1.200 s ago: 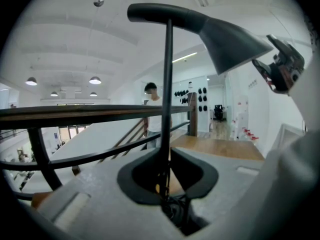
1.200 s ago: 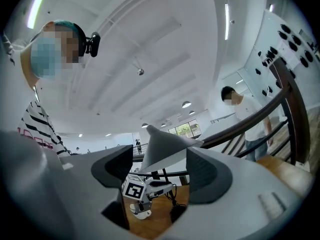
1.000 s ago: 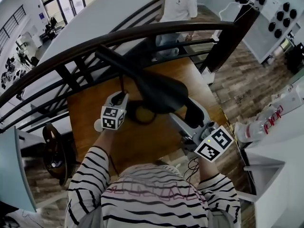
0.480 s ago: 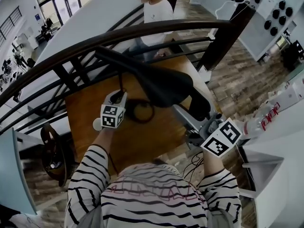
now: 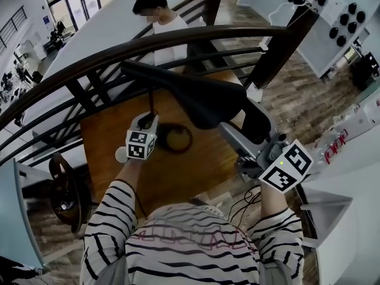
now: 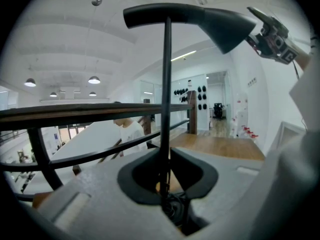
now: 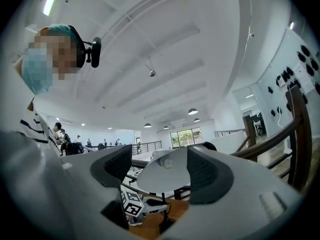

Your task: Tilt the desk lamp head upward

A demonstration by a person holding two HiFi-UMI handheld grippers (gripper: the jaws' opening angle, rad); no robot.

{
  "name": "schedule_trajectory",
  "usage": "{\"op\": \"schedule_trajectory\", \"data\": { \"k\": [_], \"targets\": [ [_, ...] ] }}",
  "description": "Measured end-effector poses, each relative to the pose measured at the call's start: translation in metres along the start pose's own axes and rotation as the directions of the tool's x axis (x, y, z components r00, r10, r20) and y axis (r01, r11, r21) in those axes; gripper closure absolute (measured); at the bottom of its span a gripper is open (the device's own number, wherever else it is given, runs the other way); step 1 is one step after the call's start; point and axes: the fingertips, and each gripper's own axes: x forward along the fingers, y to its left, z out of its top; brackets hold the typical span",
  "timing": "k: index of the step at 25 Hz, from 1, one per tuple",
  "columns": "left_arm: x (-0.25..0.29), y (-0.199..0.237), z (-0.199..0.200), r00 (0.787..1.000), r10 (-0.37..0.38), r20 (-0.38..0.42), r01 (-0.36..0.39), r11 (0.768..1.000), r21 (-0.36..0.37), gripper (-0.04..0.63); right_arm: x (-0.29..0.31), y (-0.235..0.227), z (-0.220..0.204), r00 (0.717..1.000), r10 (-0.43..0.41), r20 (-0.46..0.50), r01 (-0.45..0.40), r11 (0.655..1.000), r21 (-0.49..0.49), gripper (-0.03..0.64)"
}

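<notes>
Nearest is the person's striped shirt (image 5: 190, 248). A claw reaches out from each hand over the wooden table (image 5: 113, 159).

The right gripper (image 7: 161, 170) has its jaws partly apart, one on each side of the rim of the lamp head (image 5: 208, 103). It seems to pinch the rim. The white inside of the shade and the bulb (image 7: 165, 161) sit right between the jaws.

The left gripper (image 6: 166, 181) is nearly closed. It squeezes the thin lamp pole (image 6: 165, 84) low down, just above the round base (image 5: 175, 138).

The lamp stands in the middle of the table. Its black head hangs out to the right, above the tabletop.

The lamp looks light, and the pole looks thin, so it could wobble or tip. The shade looks hard and smooth, so a claw might slip on it. The bulb could break, so the rim is the safer spot to take. Holding the pole low should keep the base from lifting when the head is pushed up.

Past the table runs a dark curved railing (image 5: 119, 55). Beyond it stands another person (image 5: 160, 22).
</notes>
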Motion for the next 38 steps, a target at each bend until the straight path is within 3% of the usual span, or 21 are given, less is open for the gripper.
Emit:
{"op": "schedule_trajectory", "data": {
  "k": [7, 21, 38],
  "targets": [
    [-0.002, -0.001, -0.003, 1.0, 0.003, 0.006, -0.003, 1.0, 0.006, 0.541, 0.004, 0.005, 0.01, 0.998, 0.011, -0.065, -0.013, 0.999, -0.035, 0.285],
    [-0.004, -0.002, -0.004, 1.0, 0.023, 0.01, -0.023, 1.0, 0.016, 0.541, 0.016, 0.014, 0.035, 0.996, 0.026, -0.089, -0.034, 0.995, -0.09, 0.285],
    [-0.002, -0.002, -0.006, 1.0, 0.011, -0.024, -0.011, 1.0, 0.007, 0.529, 0.014, 0.013, 0.033, 1.0, 0.003, -0.028, -0.006, 0.995, -0.103, 0.288]
  ]
}}
